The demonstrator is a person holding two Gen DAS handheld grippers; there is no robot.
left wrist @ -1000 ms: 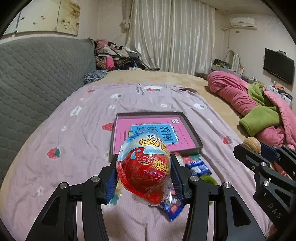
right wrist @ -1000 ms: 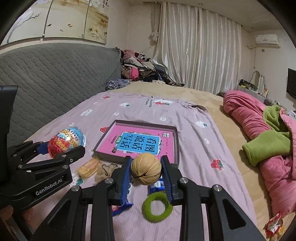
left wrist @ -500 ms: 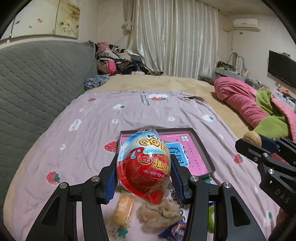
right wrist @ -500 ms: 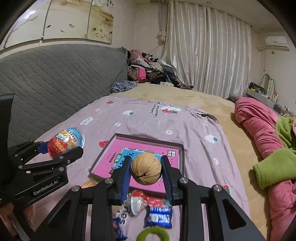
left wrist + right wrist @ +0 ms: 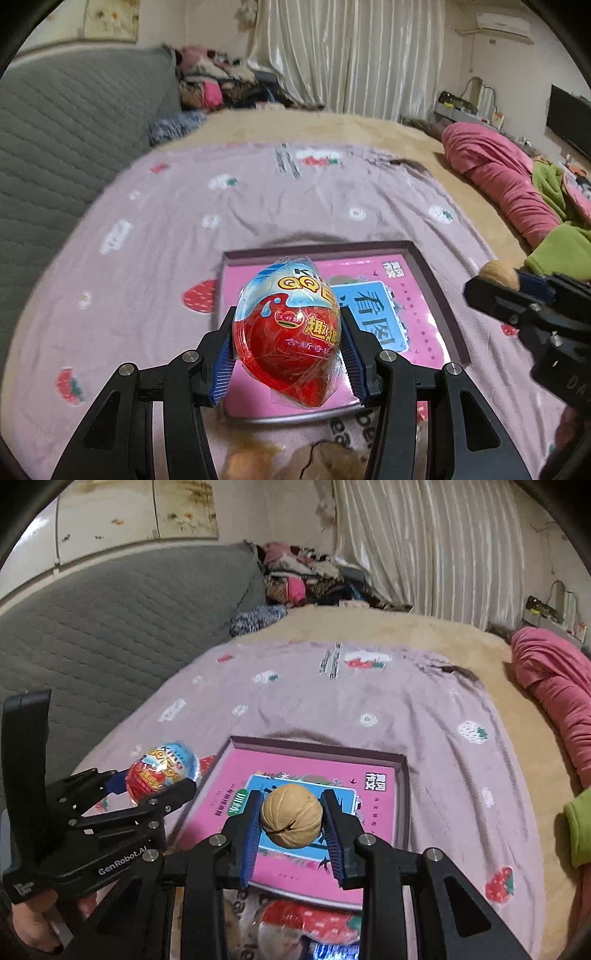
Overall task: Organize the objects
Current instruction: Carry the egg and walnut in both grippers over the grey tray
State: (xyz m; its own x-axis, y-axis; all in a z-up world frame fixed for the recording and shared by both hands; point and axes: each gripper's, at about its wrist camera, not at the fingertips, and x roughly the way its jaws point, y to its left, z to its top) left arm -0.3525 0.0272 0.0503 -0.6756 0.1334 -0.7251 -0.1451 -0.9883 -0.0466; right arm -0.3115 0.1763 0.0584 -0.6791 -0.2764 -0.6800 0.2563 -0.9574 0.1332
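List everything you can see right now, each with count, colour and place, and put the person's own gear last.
toy egg: one, red and blue, in left gripper
walnut: one, tan, in right gripper
box: one, pink inside, on the bedspread
bedspread: one, lilac with strawberries, on the bed
snack packets: several, mixed colours, near box's front edge
pink quilt: one, at right
left gripper: black, blue pads
right gripper: black, blue pads

Blurred snack packets (image 5: 306, 930) and a tan clump (image 5: 325, 461) are cut off by the bottom edge.
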